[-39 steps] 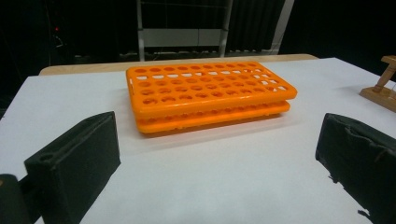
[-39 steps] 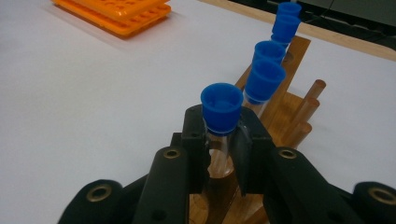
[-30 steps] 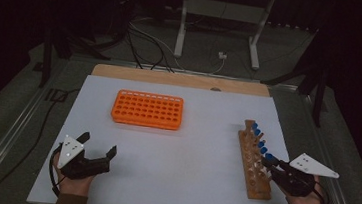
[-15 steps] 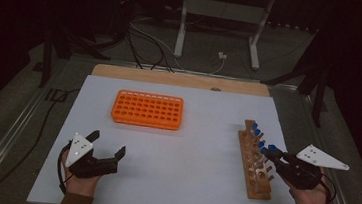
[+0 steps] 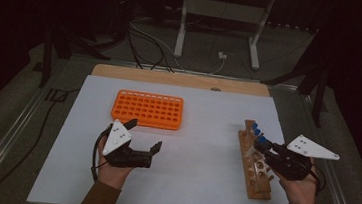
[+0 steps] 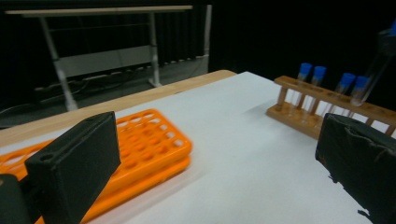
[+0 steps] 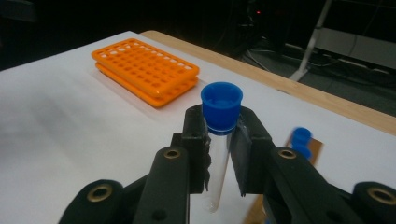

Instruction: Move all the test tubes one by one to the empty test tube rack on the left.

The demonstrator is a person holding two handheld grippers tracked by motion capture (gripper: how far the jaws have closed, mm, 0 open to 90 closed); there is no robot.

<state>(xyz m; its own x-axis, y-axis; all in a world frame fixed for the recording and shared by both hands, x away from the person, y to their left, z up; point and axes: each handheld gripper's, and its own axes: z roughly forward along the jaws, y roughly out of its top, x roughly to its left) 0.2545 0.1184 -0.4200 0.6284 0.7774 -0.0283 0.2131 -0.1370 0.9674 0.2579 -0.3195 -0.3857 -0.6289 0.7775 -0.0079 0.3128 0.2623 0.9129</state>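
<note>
White tabletop [image 5: 201, 184], dark room behind

Sitting in a dim room: white table top [image 5: 204, 149] edged by a wooden strip [image 5: 181, 79], cables [image 5: 144, 41] trailing over grey floor [image 5: 208, 59], metal stand legs [image 5: 219, 23] rising against black walls

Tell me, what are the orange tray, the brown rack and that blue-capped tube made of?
Orange tray: likely moulded plastic, uniform bright colour.
Brown rack: apparently wood, matt tan with dowel posts.
Tube: see-through, glass or clear plastic; its blue cap looks plastic.
</note>
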